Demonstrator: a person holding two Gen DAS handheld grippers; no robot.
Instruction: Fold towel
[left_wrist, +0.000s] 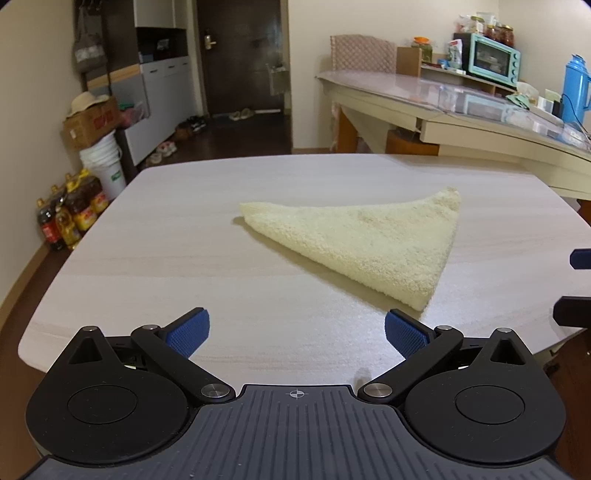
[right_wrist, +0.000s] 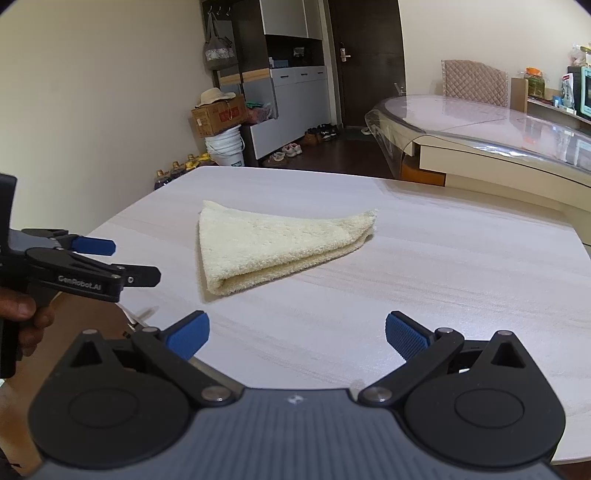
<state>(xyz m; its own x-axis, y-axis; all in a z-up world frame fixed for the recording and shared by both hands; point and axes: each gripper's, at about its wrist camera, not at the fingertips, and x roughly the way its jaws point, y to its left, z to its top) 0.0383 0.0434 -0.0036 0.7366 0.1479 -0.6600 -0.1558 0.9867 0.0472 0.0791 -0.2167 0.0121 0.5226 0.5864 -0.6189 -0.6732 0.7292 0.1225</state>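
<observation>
A cream towel (left_wrist: 364, 242) lies folded into a triangle on the pale wood-grain table (left_wrist: 221, 266). In the right wrist view the towel (right_wrist: 273, 245) shows its layered folded edge toward me. My left gripper (left_wrist: 297, 330) hovers open above the table's near edge, short of the towel, with nothing between its blue pads. My right gripper (right_wrist: 297, 332) is open too and empty, a little back from the towel. The left gripper (right_wrist: 122, 262) also appears at the left of the right wrist view, held by a hand (right_wrist: 26, 314). Two dark tips of the right gripper (left_wrist: 576, 288) show at the right edge.
A long glass-topped counter (left_wrist: 443, 99) runs behind the table at the right, with a teal oven (left_wrist: 493, 57) and a blue flask (left_wrist: 576, 88). Left of the table on the floor stand oil bottles (left_wrist: 70, 210), a white bucket (left_wrist: 103, 162) and a cardboard box (left_wrist: 90, 123).
</observation>
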